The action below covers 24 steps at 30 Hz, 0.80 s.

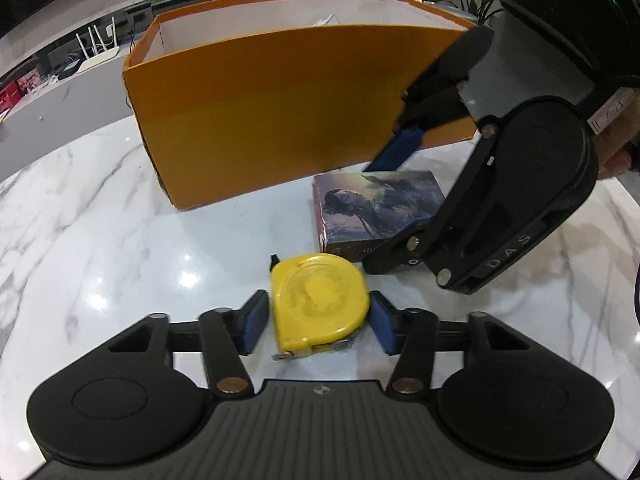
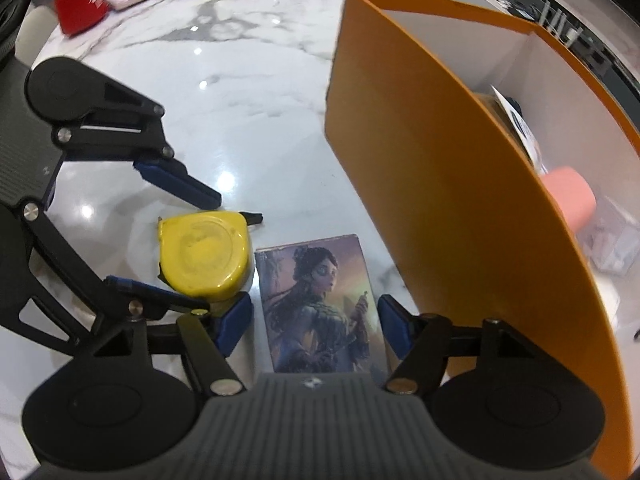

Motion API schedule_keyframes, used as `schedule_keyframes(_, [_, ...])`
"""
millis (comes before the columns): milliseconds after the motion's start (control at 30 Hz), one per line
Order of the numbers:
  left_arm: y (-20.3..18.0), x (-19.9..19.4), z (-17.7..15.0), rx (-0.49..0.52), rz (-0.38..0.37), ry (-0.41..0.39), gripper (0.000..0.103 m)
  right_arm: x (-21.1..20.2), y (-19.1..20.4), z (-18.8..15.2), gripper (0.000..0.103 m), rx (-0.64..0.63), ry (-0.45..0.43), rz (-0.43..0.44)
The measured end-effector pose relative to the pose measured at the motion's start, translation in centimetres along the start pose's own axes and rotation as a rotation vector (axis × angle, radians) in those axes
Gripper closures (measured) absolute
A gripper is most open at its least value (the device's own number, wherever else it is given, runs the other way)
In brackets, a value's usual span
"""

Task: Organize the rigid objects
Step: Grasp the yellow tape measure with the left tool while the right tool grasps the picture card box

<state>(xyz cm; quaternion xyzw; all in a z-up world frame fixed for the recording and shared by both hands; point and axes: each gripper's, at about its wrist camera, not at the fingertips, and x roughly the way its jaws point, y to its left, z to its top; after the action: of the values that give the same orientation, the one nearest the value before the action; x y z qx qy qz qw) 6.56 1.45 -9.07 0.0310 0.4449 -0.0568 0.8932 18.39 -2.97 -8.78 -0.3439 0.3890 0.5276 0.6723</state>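
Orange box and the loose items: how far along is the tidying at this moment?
Done: the orange box already holds a pink cylinder and other pieces. In hand: the open left gripper straddles the yellow tape measure; the open right gripper straddles the illustrated card box. Left: grasping both and boxing them.

My bench (image 1: 100, 220) is polished white marble, glossy with glare spots. The tape measure (image 1: 318, 300) is scuffed yellow plastic. The orange box (image 1: 272, 108) looks like matt cardboard; the small picture box (image 2: 320, 304) seems printed card, worn at its edges.
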Motion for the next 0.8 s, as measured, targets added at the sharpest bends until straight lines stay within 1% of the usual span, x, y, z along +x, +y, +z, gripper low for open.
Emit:
schedule_keyframes(67, [0.0,-0.4,-0.3,0.0,-0.004,0.001,0.045,-0.4,-0.1,-0.7,0.042,0.039,-0.007,0.006])
schedule_keyframes(167, [-0.2,-0.9,-0.8,0.009,-0.01,0.011,0.045,-0.9,-0.1,-2.0,0.044,0.12,-0.018,0.006])
schedule_keyframes(300, [-0.2,-1.6,-1.5,0.005,-0.007,0.018,0.045,-1.7,0.9,-3.7,0.045,0.227,-0.039,-0.051])
schedule_keyframes(400, [-0.4,-2.1,-2.3,0.0,-0.001,0.003,0.045,-2.4,2.0,-5.1,0.045,0.312,-0.066,-0.1])
schedule_keyframes(533, [-0.4,-2.2,-3.2,-0.014,0.013,-0.033,0.045,-3.0,3.8,-7.1,0.045,0.394,-0.149,-0.168])
schedule_keyframes(633, [-0.4,-2.1,-3.7,-0.03,0.03,-0.073,0.044,-3.0,4.7,-8.1,0.044,0.418,-0.219,-0.203])
schedule_keyframes(800, [-0.6,-1.6,-3.6,-0.048,0.052,-0.137,0.043,-2.5,4.9,-8.4,0.044,0.425,-0.306,-0.228])
